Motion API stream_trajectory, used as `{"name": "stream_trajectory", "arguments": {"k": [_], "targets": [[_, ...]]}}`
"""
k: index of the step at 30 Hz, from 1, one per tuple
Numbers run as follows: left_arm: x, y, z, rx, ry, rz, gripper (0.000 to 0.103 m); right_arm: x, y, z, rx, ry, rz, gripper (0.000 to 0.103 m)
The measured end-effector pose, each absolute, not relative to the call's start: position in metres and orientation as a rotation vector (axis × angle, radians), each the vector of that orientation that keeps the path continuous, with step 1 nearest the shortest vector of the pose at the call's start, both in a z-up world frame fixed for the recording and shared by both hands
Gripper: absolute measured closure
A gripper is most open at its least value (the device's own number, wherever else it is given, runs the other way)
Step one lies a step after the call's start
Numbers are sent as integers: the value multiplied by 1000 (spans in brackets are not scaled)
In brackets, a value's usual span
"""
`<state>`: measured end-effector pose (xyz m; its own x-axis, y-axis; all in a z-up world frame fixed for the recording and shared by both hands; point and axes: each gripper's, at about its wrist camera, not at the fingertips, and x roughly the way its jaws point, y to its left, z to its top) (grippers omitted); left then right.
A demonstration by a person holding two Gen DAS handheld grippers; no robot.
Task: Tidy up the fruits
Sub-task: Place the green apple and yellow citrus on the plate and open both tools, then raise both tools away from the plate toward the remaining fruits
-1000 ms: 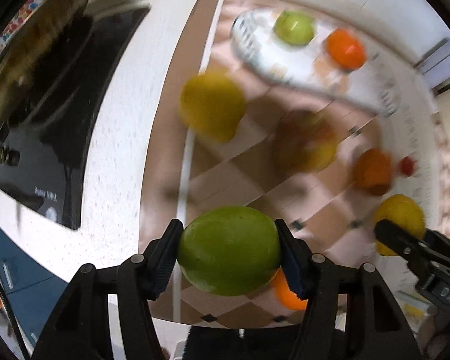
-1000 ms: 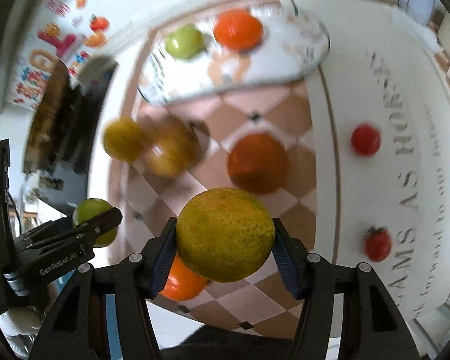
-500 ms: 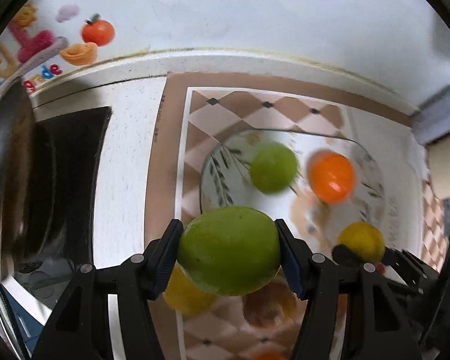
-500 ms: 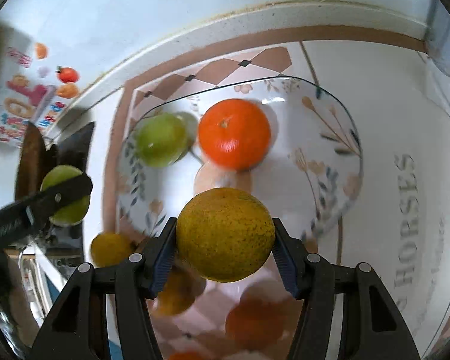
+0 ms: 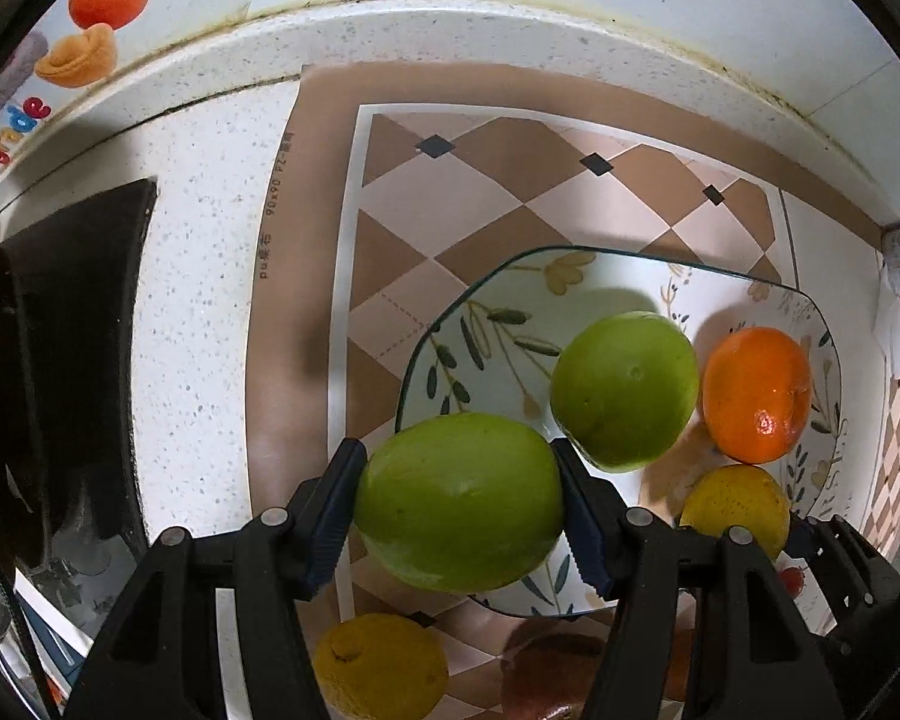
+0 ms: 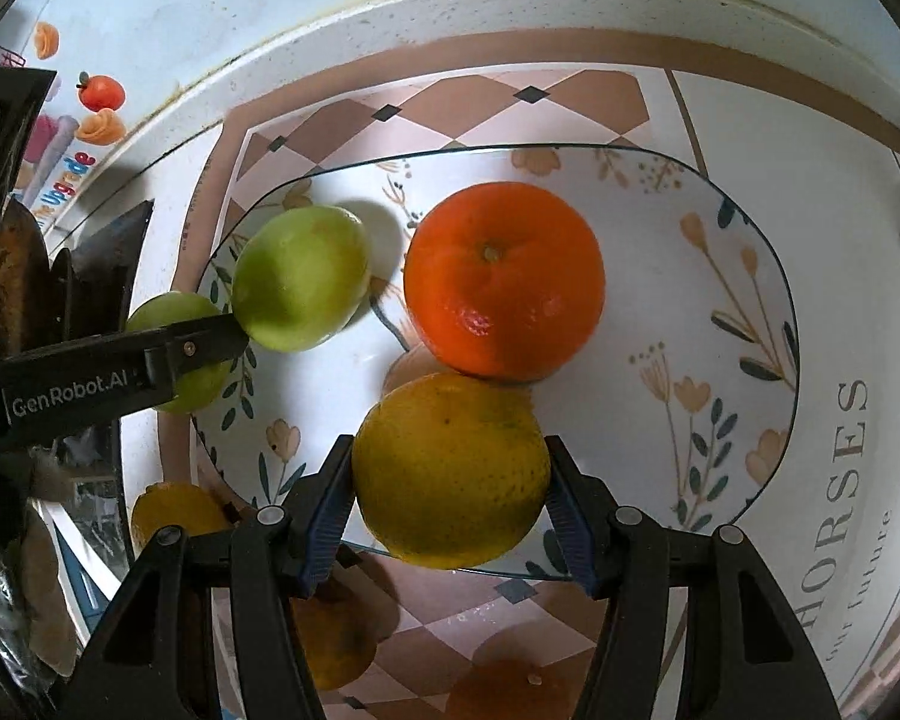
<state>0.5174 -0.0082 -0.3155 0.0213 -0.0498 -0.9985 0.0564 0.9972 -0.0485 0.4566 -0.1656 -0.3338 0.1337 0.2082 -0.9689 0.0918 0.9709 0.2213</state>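
Both hands were over the flower-patterned glass plate (image 6: 750, 276), each with fruit aboard. The left gripper (image 5: 459, 504) had its fingers (image 5: 336, 498) pinching a smooth green fruit (image 5: 459, 501) by its two ends, long axis running straight across from pad to pad, and that fruit hung over the plate's near-left rim (image 5: 426, 354), not yet clear of the edge. Beyond it on the plate lay a second green fruit (image 5: 624, 390), just beside the far finger, with a glossy orange (image 5: 756, 393) next along. The right gripper (image 6: 450, 471) held a speckled yellow-green citrus (image 6: 450, 468), fingers (image 6: 330, 504) clamped on either flank, and it sat over the plate's near edge, looking almost against the orange (image 6: 504, 279) directly ahead. To my eye the open ground was the bare right half of the plate, off to the right of the right hand's fruit, so that hand was the nearer to free space. The left hand's fruit looked tightly boxed in by the green one ahead. Loose fruit, a yellow lemon (image 5: 381, 666) among them, waited on the chequered mat (image 5: 450, 192) over the speckled tabletop (image 5: 198, 252).
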Motion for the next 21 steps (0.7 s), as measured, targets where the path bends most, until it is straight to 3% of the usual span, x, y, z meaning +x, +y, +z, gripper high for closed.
{"name": "stream_trajectory", "arguments": {"k": [5,10,14,16,21], "targets": [[520,-11,-318,-28,1562,-86,42,458,-163,-329,267,1440,102,31],[516,-12,-319,-50,1576,-98,28,450,-169,-323,272,1439,98,29],[507,-8,-312,-56,1556,-88,26,442,-174,-314,274,1425,87,14],[500,-4,-306,-55,1540,-80,14,438,-177,-310,270,1418,74,10],[479,-2,-285,-43,1483,-60,14,424,-186,-296,240,1396,8,7]]}}
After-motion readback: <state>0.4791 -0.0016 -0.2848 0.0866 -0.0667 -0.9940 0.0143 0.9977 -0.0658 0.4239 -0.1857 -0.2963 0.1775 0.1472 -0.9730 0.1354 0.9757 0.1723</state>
